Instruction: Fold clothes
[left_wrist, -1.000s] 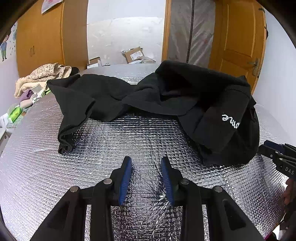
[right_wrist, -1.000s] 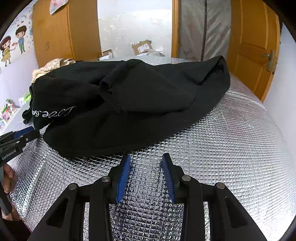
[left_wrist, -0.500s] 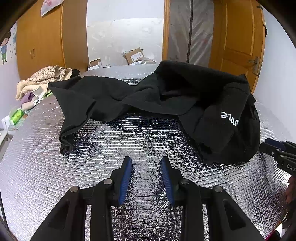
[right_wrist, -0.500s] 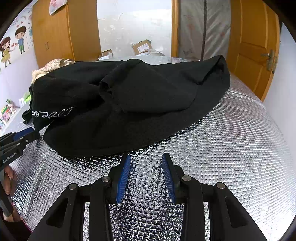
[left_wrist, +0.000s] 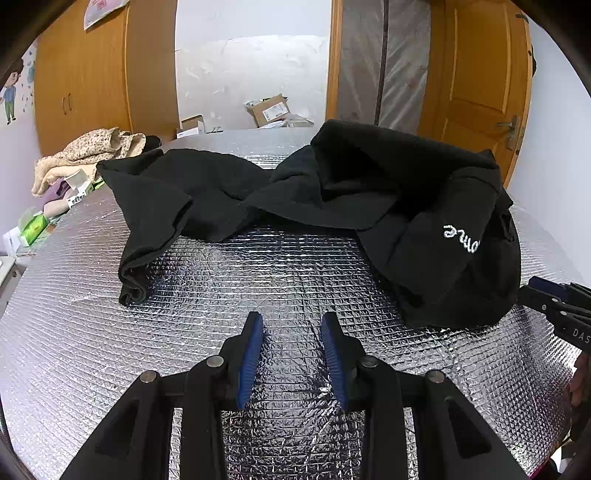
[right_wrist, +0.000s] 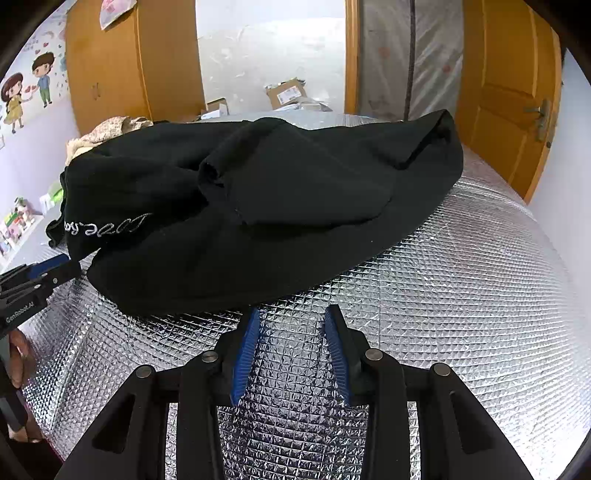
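Black garment (left_wrist: 369, 206) lies crumpled beyond both tongs — left tongs (left_wrist: 291, 354) gape empty, right tongs (right_wrist: 291, 347) opening, empty.

A room in a home is shown, probably a child's bedroom. Cartoon wall stickers (right_wrist: 27, 96) of two children with hearts are seen at the upper left of the right wrist view. A wooden wardrobe (left_wrist: 85, 81) is placed at the left, and a wooden door (left_wrist: 476, 85) with a metal handle at the upper right. Cardboard boxes (left_wrist: 269, 109) are left on the floor in the upper middle. Household laundry is seen too: a beige floral garment (left_wrist: 88, 151) is piled at the left.
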